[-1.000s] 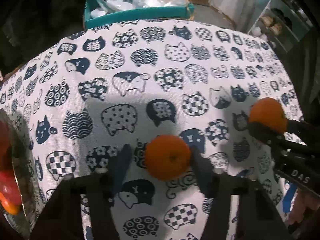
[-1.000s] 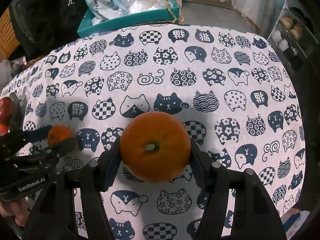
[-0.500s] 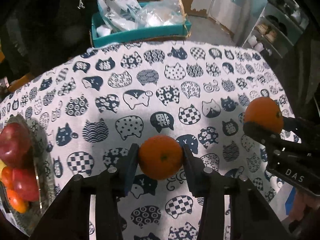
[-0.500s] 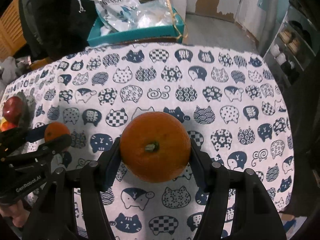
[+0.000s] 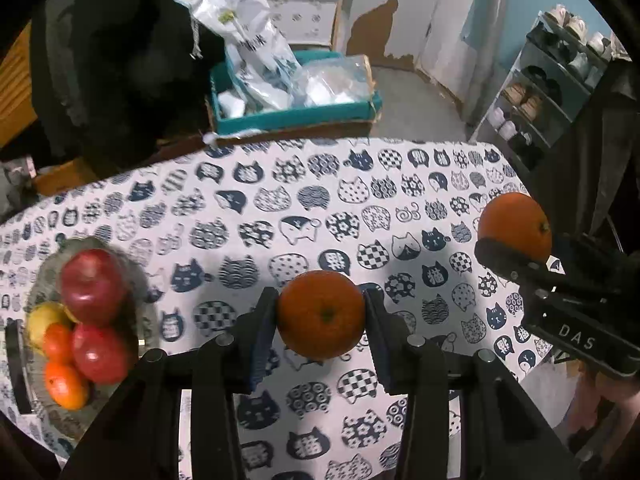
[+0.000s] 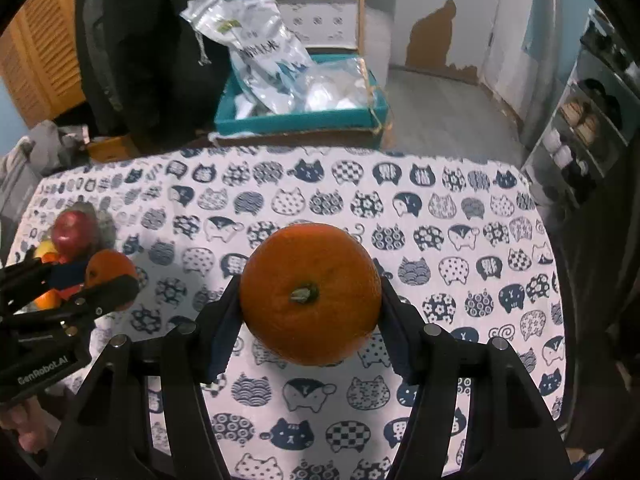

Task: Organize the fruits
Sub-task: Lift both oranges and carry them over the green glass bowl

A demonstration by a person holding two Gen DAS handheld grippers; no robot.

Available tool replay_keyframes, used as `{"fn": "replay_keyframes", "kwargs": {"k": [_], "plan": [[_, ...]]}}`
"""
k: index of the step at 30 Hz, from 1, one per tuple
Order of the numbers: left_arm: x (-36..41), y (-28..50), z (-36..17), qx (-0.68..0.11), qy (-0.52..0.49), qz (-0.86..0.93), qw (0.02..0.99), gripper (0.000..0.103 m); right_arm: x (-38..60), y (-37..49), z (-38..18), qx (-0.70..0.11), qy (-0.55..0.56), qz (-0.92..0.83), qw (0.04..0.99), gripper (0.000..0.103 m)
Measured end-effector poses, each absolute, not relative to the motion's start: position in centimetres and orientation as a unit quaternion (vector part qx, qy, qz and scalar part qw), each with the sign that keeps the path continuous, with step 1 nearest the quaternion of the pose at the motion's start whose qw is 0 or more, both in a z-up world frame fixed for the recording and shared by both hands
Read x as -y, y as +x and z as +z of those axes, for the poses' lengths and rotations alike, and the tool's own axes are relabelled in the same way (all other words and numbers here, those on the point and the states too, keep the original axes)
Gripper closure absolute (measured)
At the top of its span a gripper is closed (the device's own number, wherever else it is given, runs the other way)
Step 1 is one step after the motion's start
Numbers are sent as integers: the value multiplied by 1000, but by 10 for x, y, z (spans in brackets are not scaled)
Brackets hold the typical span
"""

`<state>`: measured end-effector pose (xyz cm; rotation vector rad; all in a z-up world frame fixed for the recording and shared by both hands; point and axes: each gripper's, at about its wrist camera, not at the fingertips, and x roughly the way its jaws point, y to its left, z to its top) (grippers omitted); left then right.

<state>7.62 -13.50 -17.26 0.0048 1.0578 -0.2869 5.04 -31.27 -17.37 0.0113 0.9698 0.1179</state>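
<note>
You're over a matt cotton-looking tablecloth (image 5: 280, 208) printed with cats; your oranges (image 6: 310, 294) show dimpled, faintly shiny peel — the apples (image 5: 93, 286) are glossy, the bags (image 6: 256, 48) crinkled plastic.

The surface wears a white cloth (image 6: 400, 208) printed with navy cat heads. Beyond its far edge, at twelve o'clock, a teal box (image 6: 300, 122) holds plastic bags; a shoe rack (image 5: 548, 92) stands at two o'clock, louvred wooden doors (image 6: 44, 48) at ten, against a peeling pale wall (image 6: 432, 20).
</note>
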Motion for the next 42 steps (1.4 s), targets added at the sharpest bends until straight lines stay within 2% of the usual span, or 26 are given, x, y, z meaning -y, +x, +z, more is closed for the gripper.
{"fn": "replay_keyframes", "kwargs": {"k": [22, 42], "plan": [[64, 35, -112, -443, -9, -110, 890, 60, 245, 23, -106, -409, -19, 137, 902, 40], [-27, 12, -105, -425, -38, -30, 904, 60, 144, 32, -99, -410, -45, 220, 884, 40]]}}
